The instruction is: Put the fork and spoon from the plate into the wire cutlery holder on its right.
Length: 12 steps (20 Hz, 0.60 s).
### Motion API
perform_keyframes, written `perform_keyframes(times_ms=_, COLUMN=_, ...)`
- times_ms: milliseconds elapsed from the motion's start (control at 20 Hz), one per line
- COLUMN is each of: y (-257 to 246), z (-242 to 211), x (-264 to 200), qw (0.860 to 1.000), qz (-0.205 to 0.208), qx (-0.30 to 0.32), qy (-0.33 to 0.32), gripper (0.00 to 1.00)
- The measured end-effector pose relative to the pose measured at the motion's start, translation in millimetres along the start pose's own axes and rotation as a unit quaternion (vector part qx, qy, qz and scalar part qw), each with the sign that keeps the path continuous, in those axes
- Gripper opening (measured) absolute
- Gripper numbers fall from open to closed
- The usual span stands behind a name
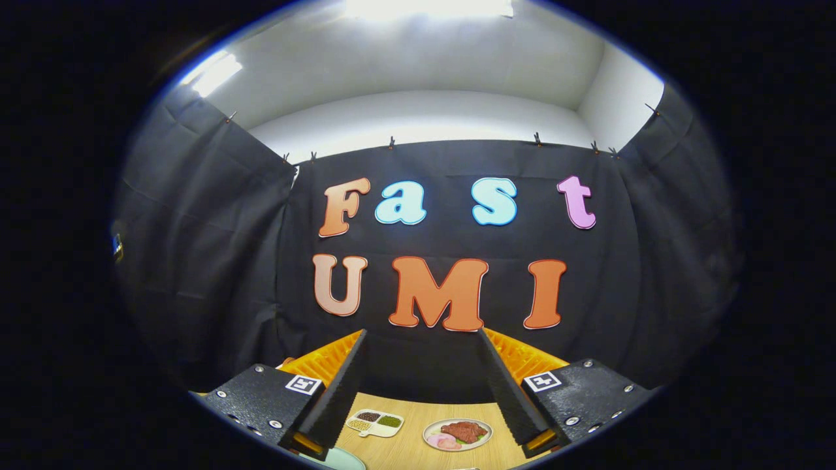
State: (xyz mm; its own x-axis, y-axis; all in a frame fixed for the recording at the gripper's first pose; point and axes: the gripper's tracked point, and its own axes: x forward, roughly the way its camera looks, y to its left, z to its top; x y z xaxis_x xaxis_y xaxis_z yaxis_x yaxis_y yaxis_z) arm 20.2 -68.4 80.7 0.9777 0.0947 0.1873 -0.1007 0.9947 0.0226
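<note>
My gripper (pixel 422 334) is held high and level, pointing at the booth's back wall. It is open, with a wide gap and nothing between the fingers (pixel 339 385). Low beside the left finger, the pale green rim of a plate (pixel 345 461) just peeks in on the wooden table (pixel 405 450). What lies on that plate is hidden.
On the table between the fingers lie a small white divided dish with beans (pixel 375 422) and a round plate with meat (pixel 457 434), both looking flat like pictures. An orange ribbed rack (pixel 522 358) stands at the table's far edge, behind both fingers.
</note>
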Motion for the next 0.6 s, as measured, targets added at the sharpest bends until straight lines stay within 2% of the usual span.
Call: perform_keyframes(times_ms=600, y=-4.6, z=-7.4, x=6.0, qw=1.0, qz=-0.002, qx=0.018, qy=0.022, gripper=0.97)
